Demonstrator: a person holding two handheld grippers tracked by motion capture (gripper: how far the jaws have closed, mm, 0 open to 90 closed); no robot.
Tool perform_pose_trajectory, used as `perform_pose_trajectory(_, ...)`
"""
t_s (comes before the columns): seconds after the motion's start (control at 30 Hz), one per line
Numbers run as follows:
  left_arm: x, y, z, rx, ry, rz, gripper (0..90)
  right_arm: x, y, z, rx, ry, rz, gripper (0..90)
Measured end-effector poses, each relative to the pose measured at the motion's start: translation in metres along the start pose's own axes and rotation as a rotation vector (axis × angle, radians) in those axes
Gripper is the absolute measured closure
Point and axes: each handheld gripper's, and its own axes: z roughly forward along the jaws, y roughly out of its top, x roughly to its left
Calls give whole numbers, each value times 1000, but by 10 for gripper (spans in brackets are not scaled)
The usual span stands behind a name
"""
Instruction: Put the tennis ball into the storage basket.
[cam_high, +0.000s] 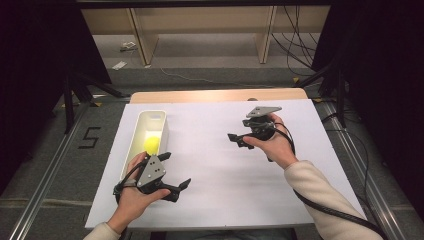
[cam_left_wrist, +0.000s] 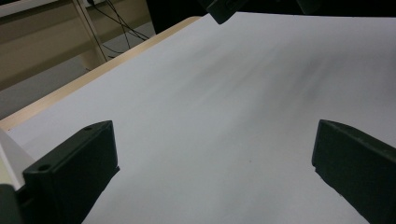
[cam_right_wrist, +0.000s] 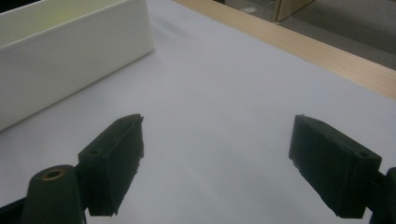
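A long white bin (cam_high: 140, 131) lies at the left of the white table cover, with a yellow ball (cam_high: 151, 145) inside it. My left gripper (cam_high: 176, 170) hovers just right of the bin's near end, jaws wide open and nothing between them. In the left gripper view the left gripper (cam_left_wrist: 215, 140) looks across bare white cover. My right gripper (cam_high: 239, 129) is at mid-table, right of centre, pointing left toward the bin, open and holding nothing. In the right gripper view the right gripper (cam_right_wrist: 217, 135) faces the bin's wall (cam_right_wrist: 70, 56), which stands well beyond the jaws.
The white cover (cam_high: 215, 165) spans the tabletop, with a wooden strip (cam_high: 215, 95) at the far edge. Wooden shelving (cam_high: 200, 30) and cables stand on the floor beyond. Metal rails (cam_high: 45, 180) run along both sides of the table.
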Motion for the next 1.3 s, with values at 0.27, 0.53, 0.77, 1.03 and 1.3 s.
perform_pose_trajectory(0.27, 0, 0, 0, 1, 1, -1, 0, -5, -11, -12, -2, -11, 12, 184)
perform_pose_trajectory(0.53, 0, 0, 0, 0, 2, 0, 0, -12, -24, -26, -3, -31, 28, 182)
perform_pose_trajectory(0.77, -1, 0, 1, 2, 1, -2, 0, -19, -37, -38, 2, -47, 44, 182)
perform_pose_trajectory(1.03, -1, 0, 1, 2, 0, -3, 0, -27, -55, -54, 11, -69, 70, 181)
perform_pose_trajectory(1.3, -1, 0, 1, 6, 0, 0, 0, -34, -72, -70, 13, -96, 99, 181)
